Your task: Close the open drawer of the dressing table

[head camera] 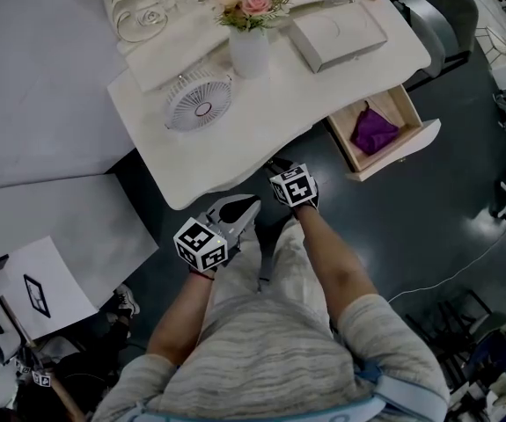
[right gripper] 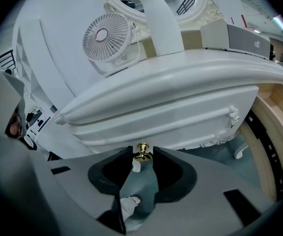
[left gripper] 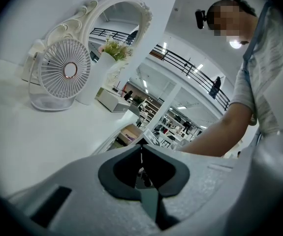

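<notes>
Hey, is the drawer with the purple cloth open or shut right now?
Open. The drawer sticks out from under the tabletop, and the purple cloth lies exposed inside it.

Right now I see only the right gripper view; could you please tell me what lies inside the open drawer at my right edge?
Observer: The head view shows a purple cloth lying in the drawer.
Operator: Thank you. How far out does it stand?
Observer: Well out past the top of the dressing table, with the whole cloth uncovered.
Operator: And where is the left tool?
Observer: The left tool is beside your right tool at the table's front edge, its jaws together on nothing.
</notes>
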The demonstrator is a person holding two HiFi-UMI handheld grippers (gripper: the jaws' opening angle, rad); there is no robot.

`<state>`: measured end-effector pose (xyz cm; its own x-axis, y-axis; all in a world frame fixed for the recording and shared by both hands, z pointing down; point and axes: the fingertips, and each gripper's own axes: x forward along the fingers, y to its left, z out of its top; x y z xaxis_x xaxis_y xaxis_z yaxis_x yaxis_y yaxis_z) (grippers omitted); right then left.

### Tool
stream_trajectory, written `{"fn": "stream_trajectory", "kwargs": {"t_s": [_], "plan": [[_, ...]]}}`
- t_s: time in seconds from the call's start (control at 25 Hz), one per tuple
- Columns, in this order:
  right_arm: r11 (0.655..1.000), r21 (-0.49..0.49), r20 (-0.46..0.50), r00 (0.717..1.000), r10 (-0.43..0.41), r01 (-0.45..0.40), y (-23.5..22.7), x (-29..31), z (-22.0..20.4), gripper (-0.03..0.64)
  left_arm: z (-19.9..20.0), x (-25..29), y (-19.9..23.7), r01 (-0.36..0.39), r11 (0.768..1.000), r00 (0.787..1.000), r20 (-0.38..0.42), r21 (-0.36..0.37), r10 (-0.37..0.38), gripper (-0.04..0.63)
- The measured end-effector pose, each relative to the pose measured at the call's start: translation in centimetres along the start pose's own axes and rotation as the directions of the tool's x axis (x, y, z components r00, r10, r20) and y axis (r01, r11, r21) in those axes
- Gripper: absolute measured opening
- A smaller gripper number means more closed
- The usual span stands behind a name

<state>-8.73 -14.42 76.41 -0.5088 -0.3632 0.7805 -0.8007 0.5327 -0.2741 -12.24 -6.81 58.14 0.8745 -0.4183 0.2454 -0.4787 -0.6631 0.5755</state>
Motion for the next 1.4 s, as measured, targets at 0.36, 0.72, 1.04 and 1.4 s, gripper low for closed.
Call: {"fn": "stream_trajectory", "kwargs": {"t_s": [0.36,0.72,1.04,1.4], "plan": [[1.000,0.013,0.018,1.000,-0.010,0.010,-0.2,0.8,1.1,0.114,-0.2,-0.3,0.4,-0.009,1.000,1.000,0.004,-0.009,0.009,0.015],[1.000,0.014,0.008,1.000,-0.010,0.010,-0.1,1.3,1.6,0.114,-0.1,-0.6,0.5,-0.020,1.000,1.000,0.010,-0.011,0.020,0.015],[1.000,0.012,-0.007,1.000,-0.011,0.011,-0.1,1.2,1.6,0.115,-0.1,-0.8,0.2,-0.019,1.000,1.000,0.010,-0.004,0.019,0.015],[1.000,0.010,-0.056,0.998,0.019,-0.019,0.0,-0.6,0.3,0.150,0.3,-0.3,-1.0,0.008,1.000,1.000,-0.011,0.025,-0.008,0.016]]}}
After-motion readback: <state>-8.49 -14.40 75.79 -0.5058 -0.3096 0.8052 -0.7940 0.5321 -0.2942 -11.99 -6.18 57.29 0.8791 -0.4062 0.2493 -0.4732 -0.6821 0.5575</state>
